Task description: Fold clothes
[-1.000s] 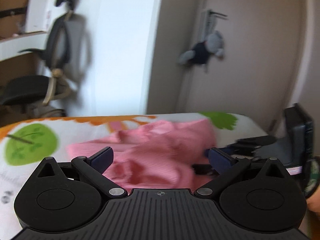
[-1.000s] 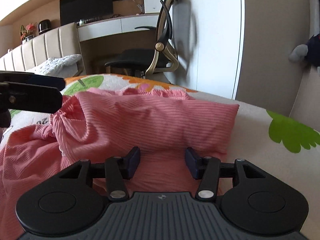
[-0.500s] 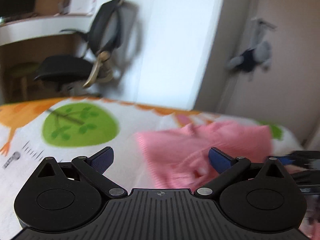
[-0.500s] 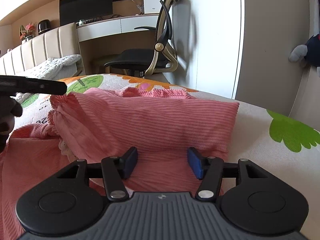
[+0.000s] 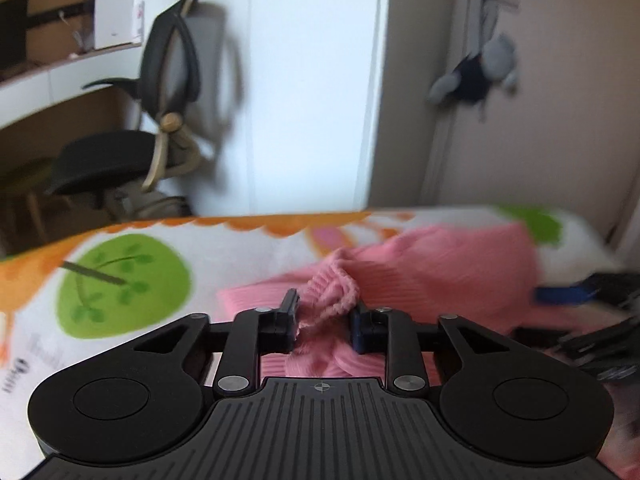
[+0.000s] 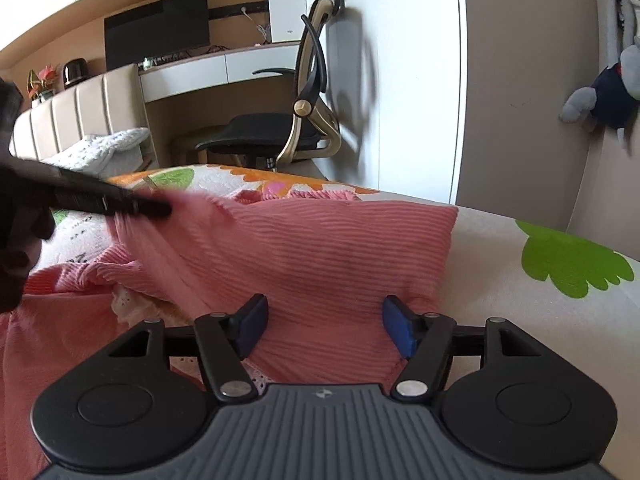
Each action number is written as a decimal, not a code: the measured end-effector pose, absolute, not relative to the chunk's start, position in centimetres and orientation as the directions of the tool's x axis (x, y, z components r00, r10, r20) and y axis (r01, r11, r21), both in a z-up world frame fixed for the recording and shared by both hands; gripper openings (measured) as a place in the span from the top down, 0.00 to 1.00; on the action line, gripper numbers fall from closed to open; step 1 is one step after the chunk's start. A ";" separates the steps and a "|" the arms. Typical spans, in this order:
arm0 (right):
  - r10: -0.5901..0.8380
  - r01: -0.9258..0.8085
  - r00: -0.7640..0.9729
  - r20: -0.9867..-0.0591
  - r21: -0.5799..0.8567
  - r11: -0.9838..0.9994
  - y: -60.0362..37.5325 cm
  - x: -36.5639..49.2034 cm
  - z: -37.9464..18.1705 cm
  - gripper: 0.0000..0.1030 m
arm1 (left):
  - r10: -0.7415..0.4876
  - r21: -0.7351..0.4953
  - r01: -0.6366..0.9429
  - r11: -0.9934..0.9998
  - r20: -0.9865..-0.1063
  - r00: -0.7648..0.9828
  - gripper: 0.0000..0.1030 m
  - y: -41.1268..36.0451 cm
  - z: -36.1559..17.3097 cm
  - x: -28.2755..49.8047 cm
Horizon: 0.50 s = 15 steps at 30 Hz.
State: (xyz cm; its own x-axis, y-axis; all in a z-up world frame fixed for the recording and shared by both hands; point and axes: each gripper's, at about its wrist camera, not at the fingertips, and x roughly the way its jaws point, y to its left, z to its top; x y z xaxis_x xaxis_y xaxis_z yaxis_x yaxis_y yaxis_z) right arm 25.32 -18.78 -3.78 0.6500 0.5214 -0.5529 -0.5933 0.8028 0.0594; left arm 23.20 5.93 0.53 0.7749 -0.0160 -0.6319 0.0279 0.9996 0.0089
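Note:
A pink ribbed garment [image 5: 432, 268] lies partly folded on the bed [image 5: 248, 256]. My left gripper [image 5: 325, 320] is shut on a bunched edge of it, with cloth pinched between the blue pads. In the right wrist view the same garment [image 6: 320, 256] spreads ahead, and the left gripper [image 6: 104, 200] shows as a dark bar lifting its left edge. My right gripper [image 6: 324, 326] is open, its fingers astride the garment's near part, holding nothing. It also shows blurred at the right of the left wrist view [image 5: 568, 294].
The bedcover [image 6: 520, 280] is white with green tree and orange prints. An office chair [image 6: 304, 120] and a desk [image 6: 216, 68] stand beyond the bed. A white wardrobe [image 5: 312, 80] and a hanging plush toy [image 5: 476, 76] are behind. A beige headboard [image 6: 76, 112] is at left.
My left gripper has closed from wide open onto the garment's bunched edge and lifts it. My right gripper has opened a little wider over the garment.

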 end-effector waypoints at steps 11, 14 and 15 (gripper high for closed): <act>0.527 -0.630 0.683 -0.505 -0.043 0.776 -17.3 26.9 0.4 0.47 | -0.140 -0.191 0.050 0.980 -0.491 0.860 0.14 8.7 4.6 20.2; 0.529 -0.617 0.632 -0.566 0.044 0.785 -16.4 30.0 -0.2 0.56 | -0.344 -0.402 0.153 0.903 -0.462 0.818 0.11 8.9 3.2 20.9; 0.505 -0.609 0.620 -0.600 0.038 0.792 -16.0 30.8 -1.3 0.56 | -0.399 -0.460 0.171 0.871 -0.460 0.793 0.10 8.9 2.3 21.4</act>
State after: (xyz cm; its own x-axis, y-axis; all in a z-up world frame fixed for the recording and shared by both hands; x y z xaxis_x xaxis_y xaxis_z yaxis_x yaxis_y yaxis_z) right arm 30.82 -15.97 -1.29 0.6201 0.5052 -0.6002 -0.6087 0.7925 0.0380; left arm 21.38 8.86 2.29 0.7931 -0.3988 -0.4604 0.1713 0.8714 -0.4596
